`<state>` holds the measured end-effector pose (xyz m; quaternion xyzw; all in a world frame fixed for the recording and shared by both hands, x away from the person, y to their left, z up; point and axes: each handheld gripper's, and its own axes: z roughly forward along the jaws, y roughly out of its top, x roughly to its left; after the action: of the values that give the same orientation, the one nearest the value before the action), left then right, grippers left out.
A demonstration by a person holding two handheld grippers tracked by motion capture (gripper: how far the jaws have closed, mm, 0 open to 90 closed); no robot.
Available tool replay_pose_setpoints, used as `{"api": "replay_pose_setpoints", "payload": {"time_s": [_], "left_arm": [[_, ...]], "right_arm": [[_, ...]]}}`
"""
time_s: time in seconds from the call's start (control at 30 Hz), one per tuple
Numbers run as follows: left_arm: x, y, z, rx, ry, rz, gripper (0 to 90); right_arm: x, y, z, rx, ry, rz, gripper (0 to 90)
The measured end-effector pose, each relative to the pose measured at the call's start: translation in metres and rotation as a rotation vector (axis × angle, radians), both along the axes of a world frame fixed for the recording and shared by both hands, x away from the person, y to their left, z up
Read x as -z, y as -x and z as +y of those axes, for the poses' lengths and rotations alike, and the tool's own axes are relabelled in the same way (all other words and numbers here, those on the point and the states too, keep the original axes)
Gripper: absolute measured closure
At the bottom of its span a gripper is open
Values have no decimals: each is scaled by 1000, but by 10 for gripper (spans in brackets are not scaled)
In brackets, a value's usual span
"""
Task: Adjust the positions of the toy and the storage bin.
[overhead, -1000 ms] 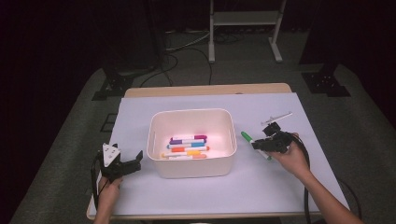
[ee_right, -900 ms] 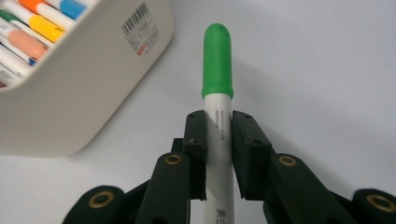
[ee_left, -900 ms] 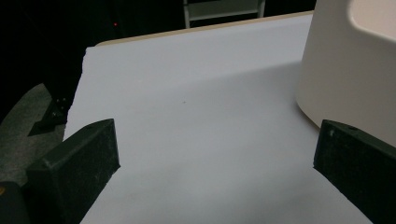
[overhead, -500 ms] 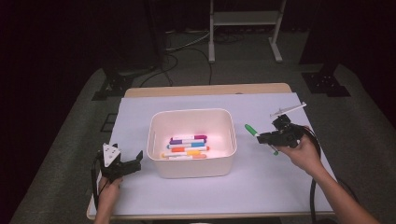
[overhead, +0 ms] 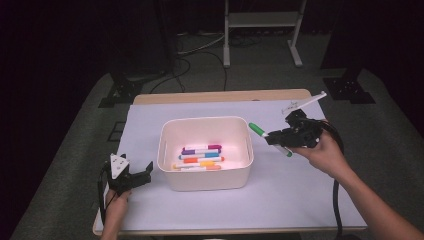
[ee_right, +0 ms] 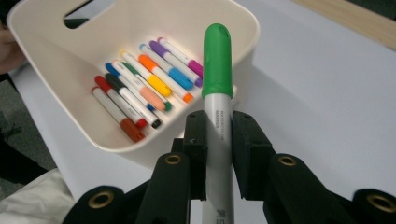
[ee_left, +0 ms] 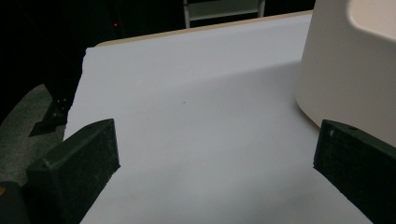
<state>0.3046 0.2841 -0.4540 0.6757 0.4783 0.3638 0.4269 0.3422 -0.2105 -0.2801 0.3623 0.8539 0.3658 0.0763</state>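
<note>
Green-capped cylindrical marker [ee_right: 217,93] sits clamped in right tongs [ee_right: 219,140] beside smooth rounded cream bin [overhead: 170,137]; left tongs [ee_left: 210,158] gape apart.

The right gripper [overhead: 274,136], clamped on the green-capped marker [overhead: 269,138], has lifted from the table and swung slightly away from the white bin [overhead: 206,151]. The marker's green cap now points toward the bin's right rim.

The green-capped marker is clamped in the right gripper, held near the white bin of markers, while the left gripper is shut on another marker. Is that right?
Not quite. The left gripper holds nothing: the left gripper view shows its jaws wide apart over bare white paper. The rest stands: the right gripper clamps the green-capped marker near the white bin of markers.
</note>
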Motion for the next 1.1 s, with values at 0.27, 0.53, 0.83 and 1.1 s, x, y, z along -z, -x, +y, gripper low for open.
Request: {"api": "replay_pose_setpoints", "payload": {"time_s": [0.27,0.53,0.83,1.1], "left_arm": [[0,0,-1,-3,-7,-4,0],[0,2,-2,3,-15,-21,0],[0,1,-1,2,-7,-15,0],[0,1,-1,4,-9,-15,0]], "right_arm": [[-20,-2,41,-143,-33,15,759],[-19,-12,83,-280,-44,42,759],[-4,-26,125,-422,-42,89,758],[16,-29,157,-521,-12,110,759]]}}
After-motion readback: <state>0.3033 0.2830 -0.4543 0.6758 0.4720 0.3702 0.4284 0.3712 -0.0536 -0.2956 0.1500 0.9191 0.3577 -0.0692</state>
